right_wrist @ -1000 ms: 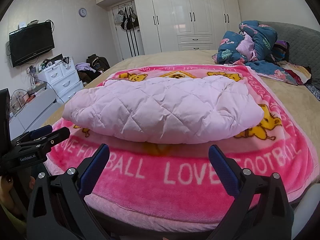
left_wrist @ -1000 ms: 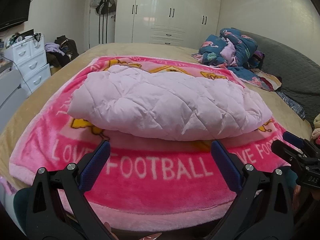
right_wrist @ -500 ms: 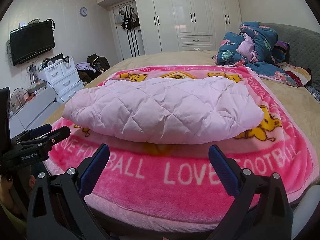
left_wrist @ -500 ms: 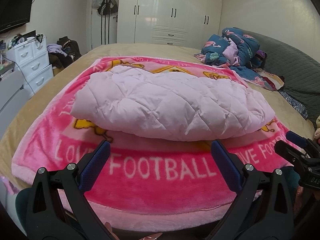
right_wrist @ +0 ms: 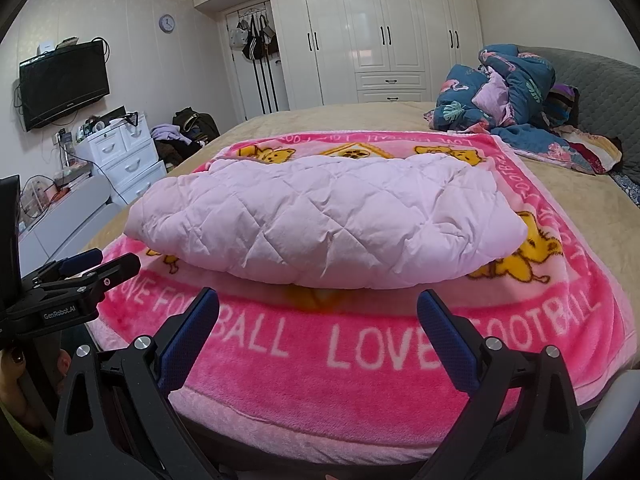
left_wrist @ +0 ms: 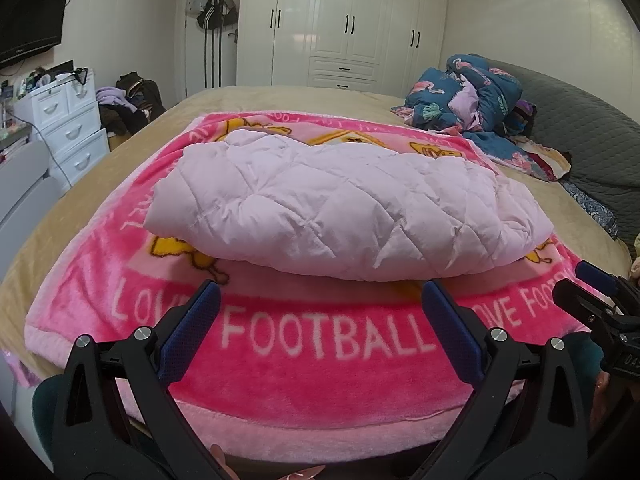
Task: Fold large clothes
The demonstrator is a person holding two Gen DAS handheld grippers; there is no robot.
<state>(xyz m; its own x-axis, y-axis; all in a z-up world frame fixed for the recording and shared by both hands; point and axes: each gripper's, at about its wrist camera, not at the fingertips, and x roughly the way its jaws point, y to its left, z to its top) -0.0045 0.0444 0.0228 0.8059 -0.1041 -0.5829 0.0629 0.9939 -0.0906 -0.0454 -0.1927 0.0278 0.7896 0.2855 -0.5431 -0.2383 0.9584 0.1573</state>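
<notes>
Left gripper [left_wrist: 320, 308] spread wide, holding nothing, poised over the near edge of the pink blanket [left_wrist: 320, 368] above the word FOOTBALL. Right gripper [right_wrist: 318, 312] equally wide apart and empty, just beside it over the same edge. Just beyond both, apart from the fingertips, a pale pink quilted garment [left_wrist: 340, 208] folded into a puffy bundle, lying across the blanket's middle on the bed [left_wrist: 280, 98]. Farther back at the right, a heap of blue bedding [left_wrist: 464, 94]; white wardrobe [left_wrist: 348, 24] along the far wall.

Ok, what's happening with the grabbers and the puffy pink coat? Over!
Left gripper open, empty. Right gripper open, empty. Coat folded on the blanket, untouched. Nothing in between.
</notes>
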